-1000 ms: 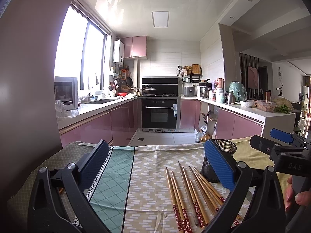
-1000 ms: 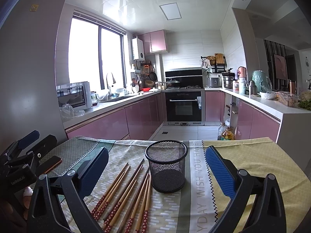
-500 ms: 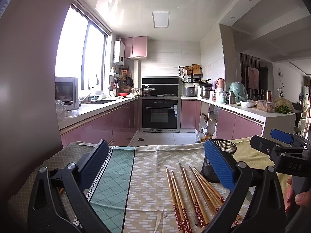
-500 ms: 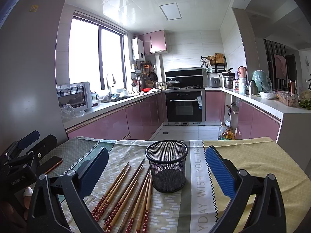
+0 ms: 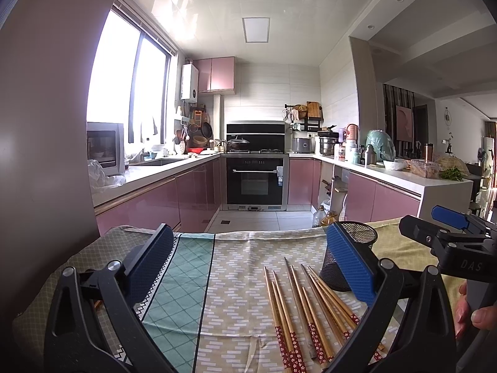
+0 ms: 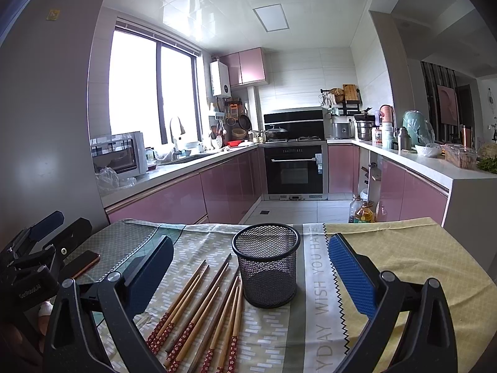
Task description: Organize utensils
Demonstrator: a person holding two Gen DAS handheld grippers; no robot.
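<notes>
Jaws: left gripper (image 5: 248, 264) and right gripper (image 6: 251, 267) both spread apart, empty | chopsticks (image 6: 202, 310) loose on tablecloth (image 6: 403, 255) at 9 o'clock of mesh cup (image 6: 267, 264) (cup empty) | progress: nothing sorted yet, every chopstick remains

The table is covered by a patchwork tablecloth (image 6: 403, 258) of yellow, beige and teal panels. A black mesh holder (image 6: 267, 267) stands upright on it. Wooden chopsticks (image 6: 202, 314) lie loose just left of the holder. A phone (image 6: 82, 262) lies well left of the holder.
</notes>
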